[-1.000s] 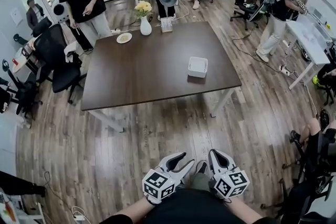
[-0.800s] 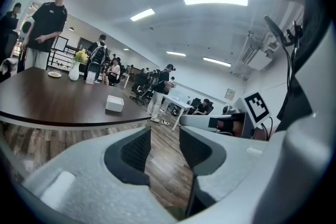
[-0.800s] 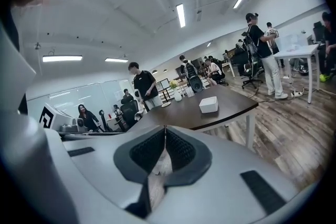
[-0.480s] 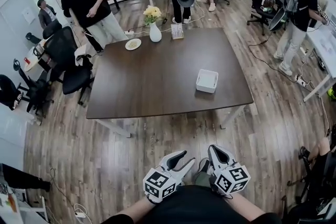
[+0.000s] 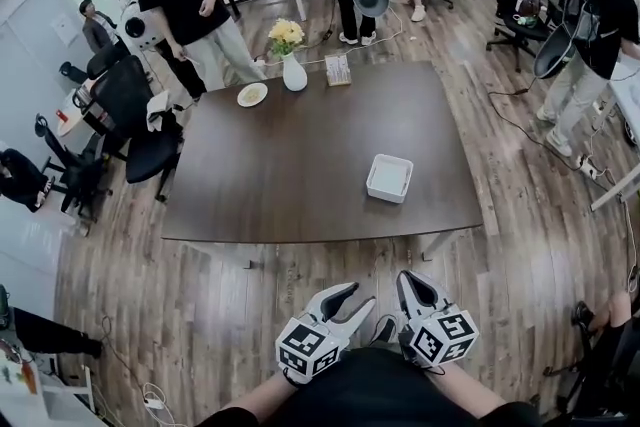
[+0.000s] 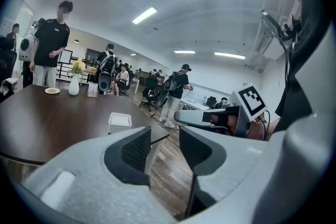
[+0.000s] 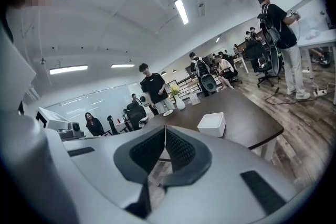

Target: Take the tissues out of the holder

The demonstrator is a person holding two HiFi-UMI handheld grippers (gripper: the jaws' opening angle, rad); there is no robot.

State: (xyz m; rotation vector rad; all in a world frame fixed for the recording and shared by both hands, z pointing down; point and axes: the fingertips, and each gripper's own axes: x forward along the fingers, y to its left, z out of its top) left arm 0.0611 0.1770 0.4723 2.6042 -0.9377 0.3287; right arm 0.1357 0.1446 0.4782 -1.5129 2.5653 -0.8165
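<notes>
Sitting near the right front corner of the table, the white holder is well apart from both grippers, which are low over the floor. The left gripper has its jaws apart with nothing between them. The right gripper has its jaws pressed together, empty. The holder lies ahead, in line with neither pair.

Worktop: dark brown wood-look top, smooth, low sheen. Floor: wood planks, visible grain, satin. Tissue holder: white, smooth, plastic-looking, matt. Vase: white, glossy, ceramic-looking. Left gripper, right gripper: pale grey matt plastic shells; pads black, finely ribbed, rubbery.
</notes>
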